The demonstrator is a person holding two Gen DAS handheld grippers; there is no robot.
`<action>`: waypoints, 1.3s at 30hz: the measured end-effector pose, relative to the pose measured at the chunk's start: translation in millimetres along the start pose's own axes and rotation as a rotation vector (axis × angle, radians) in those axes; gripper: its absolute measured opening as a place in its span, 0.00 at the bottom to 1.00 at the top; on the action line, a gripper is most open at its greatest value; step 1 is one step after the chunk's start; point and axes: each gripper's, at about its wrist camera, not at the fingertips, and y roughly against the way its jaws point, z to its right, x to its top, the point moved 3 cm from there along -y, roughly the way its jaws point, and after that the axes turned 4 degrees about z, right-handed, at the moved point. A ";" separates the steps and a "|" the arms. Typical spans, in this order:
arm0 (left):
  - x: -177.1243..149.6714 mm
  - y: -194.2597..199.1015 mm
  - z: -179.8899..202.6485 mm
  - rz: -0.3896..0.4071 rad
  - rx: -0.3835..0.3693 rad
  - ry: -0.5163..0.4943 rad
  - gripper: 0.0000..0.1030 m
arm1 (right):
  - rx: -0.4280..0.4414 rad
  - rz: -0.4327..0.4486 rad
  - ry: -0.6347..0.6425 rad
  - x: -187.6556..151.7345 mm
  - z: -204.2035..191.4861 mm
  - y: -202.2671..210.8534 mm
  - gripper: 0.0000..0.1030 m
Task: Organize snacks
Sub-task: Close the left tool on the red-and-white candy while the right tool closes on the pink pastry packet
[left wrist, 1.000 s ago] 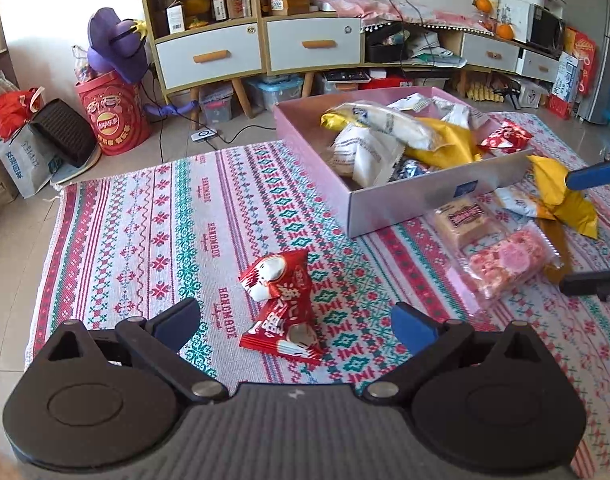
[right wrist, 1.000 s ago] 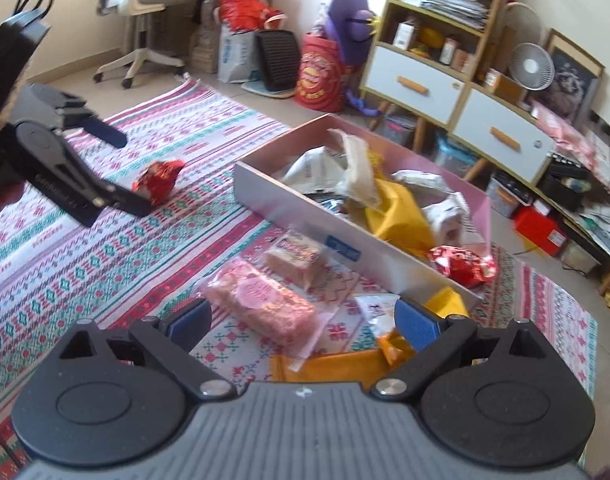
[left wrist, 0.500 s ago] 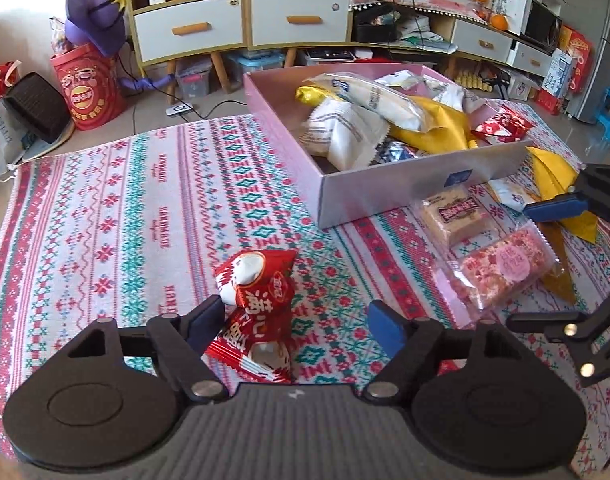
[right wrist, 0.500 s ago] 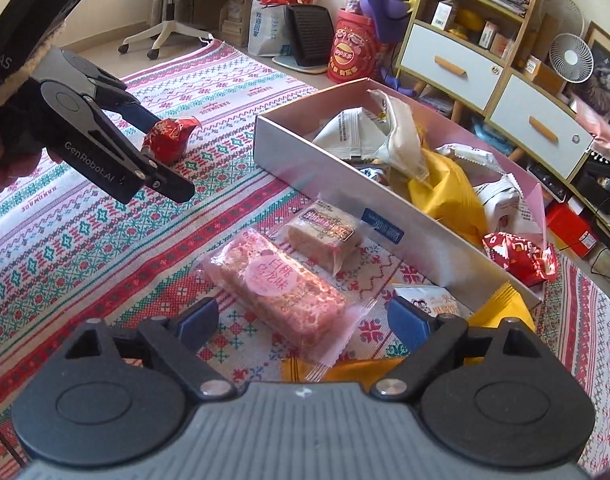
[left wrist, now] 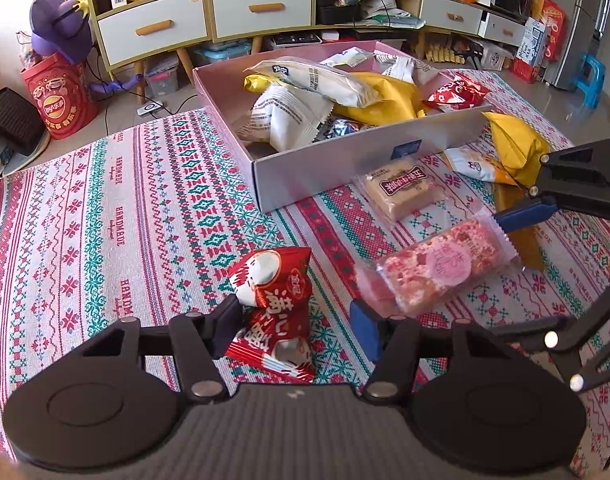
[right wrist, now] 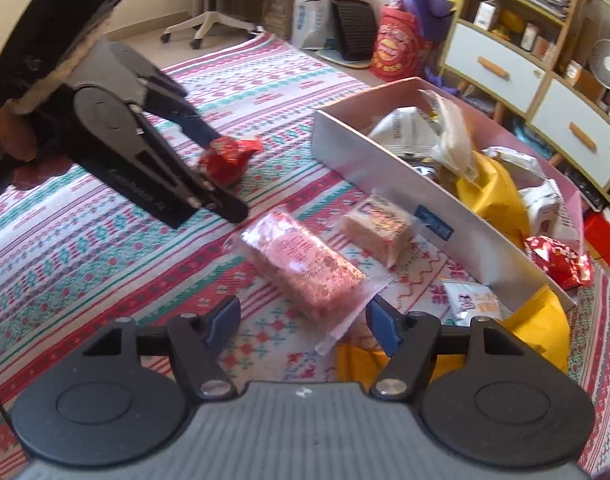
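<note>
A red snack packet [left wrist: 273,312] lies on the patterned rug between the fingers of my left gripper [left wrist: 295,328], which is open around it; its left pad touches the packet. The packet also shows in the right wrist view [right wrist: 227,160]. My right gripper [right wrist: 303,322] is open, just in front of a pink clear-wrapped bar [right wrist: 305,268], also in the left wrist view [left wrist: 437,264]. A tan wrapped cake [right wrist: 379,222] lies beside it. The pink box [left wrist: 345,160] holds several snack bags.
Yellow bags [left wrist: 513,148] and a small white packet [right wrist: 471,304] lie on the rug by the box's right end. Cabinets with drawers [left wrist: 209,20], a red Lay's tub [left wrist: 59,100] and an office chair [right wrist: 209,8] stand around the rug.
My left gripper has moved forward and down so the red packet now sits between its fingers. My right gripper has closed in on the pink bar.
</note>
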 end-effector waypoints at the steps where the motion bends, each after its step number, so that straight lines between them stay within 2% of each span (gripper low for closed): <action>1: 0.1 0.1 -0.1 -0.004 0.004 0.000 0.62 | 0.008 -0.004 0.010 0.6 -2.2 1.3 0.64; 6: 2.0 -1.2 -1.3 -0.016 0.017 0.005 0.58 | -0.045 0.017 0.038 6.7 -1.8 5.3 0.75; 10: 3.3 0.3 -1.6 -0.024 0.024 0.007 0.54 | -0.074 0.025 0.054 13.4 1.5 3.3 0.75; 16: 2.8 2.8 -2.9 -0.029 0.035 0.013 0.49 | -0.072 0.010 0.159 31.8 -8.1 -15.1 0.72; 21: 2.4 4.6 -3.5 -0.030 0.033 0.015 0.45 | -0.064 -0.034 0.200 37.4 -12.4 -30.6 0.63; 29: 1.3 9.1 -2.6 -0.027 0.038 0.028 0.39 | -0.051 -0.059 0.154 34.6 -11.7 -38.2 0.49; 33: 2.8 12.5 -1.0 -0.022 0.034 0.034 0.35 | -0.040 -0.059 0.130 32.9 -14.1 -34.3 0.30; 39: 4.6 17.1 2.2 -0.012 0.033 0.034 0.34 | -0.062 -0.044 0.140 27.9 -21.0 -27.7 0.28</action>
